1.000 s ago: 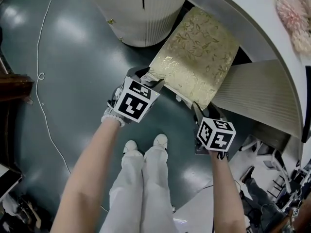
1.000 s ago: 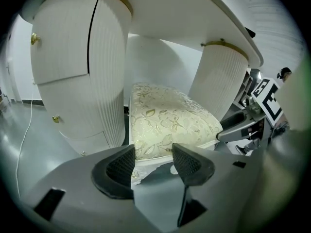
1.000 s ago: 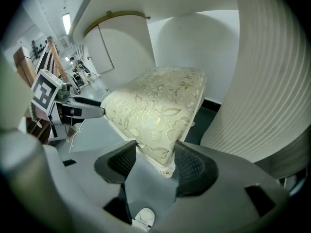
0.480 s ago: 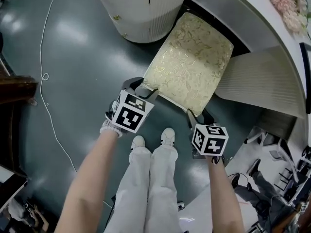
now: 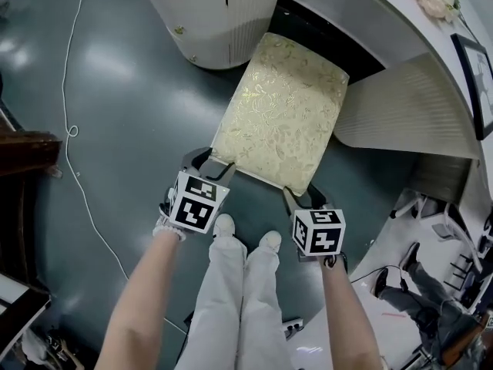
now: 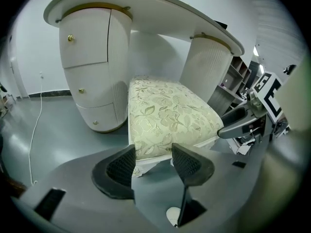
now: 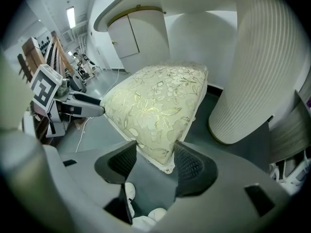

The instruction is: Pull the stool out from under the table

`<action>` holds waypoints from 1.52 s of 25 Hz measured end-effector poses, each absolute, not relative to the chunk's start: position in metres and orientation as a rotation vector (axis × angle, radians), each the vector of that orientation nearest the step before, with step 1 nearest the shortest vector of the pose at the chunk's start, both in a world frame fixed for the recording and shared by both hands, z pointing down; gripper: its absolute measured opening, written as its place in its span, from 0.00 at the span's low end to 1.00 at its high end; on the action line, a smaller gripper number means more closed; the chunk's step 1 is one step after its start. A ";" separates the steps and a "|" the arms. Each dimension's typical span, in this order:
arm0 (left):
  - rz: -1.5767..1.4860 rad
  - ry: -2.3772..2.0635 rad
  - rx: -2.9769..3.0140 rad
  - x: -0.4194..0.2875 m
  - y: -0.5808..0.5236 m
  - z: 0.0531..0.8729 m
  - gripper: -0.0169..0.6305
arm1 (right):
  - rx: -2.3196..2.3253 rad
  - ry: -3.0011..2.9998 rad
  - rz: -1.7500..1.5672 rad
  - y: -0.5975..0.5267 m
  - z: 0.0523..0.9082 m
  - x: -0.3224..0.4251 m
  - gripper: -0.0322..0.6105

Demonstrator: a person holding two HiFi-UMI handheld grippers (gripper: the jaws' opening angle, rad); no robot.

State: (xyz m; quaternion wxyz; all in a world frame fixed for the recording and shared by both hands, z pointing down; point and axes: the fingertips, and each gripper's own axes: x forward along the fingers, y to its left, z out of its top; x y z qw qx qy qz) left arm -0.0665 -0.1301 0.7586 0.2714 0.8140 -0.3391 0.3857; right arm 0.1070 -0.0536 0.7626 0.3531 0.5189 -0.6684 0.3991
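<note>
While the stool (image 5: 281,114) is standing at the edge of the table (image 5: 385,21), the left tool (image 5: 209,160) and right tool (image 5: 302,197) are clamping its 2 near corners for a straight pull.

There is one stool (image 5: 281,114) and one table (image 5: 362,6) on two pedestals (image 5: 231,21). Two grippers show, the left gripper (image 5: 212,161) and the right gripper (image 5: 304,197). There are also two shoes (image 5: 224,225) and one cable (image 5: 71,127).

bright even light, fisheye-warped dark corners
</note>
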 end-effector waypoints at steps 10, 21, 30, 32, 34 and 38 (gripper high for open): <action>1.101 -0.945 2.105 -0.094 -0.063 0.756 0.41 | 1.230 -1.744 1.029 -0.001 0.760 0.087 0.45; 1.118 -1.020 2.015 -0.113 0.009 0.756 0.41 | 1.136 -1.794 1.019 0.053 0.757 0.072 0.44; 1.115 -1.064 1.903 -0.128 0.083 0.755 0.40 | 1.050 -1.805 1.010 0.110 0.755 0.059 0.43; 1.118 -1.070 1.881 -0.132 0.095 0.756 0.40 | 1.037 -1.803 1.010 0.120 0.754 0.056 0.43; 1.123 -1.070 1.866 -0.134 0.106 0.755 0.40 | 1.021 -1.799 1.013 0.129 0.754 0.054 0.43; 1.140 -1.051 1.840 -0.137 0.126 0.755 0.40 | 0.994 -1.791 1.023 0.148 0.754 0.050 0.43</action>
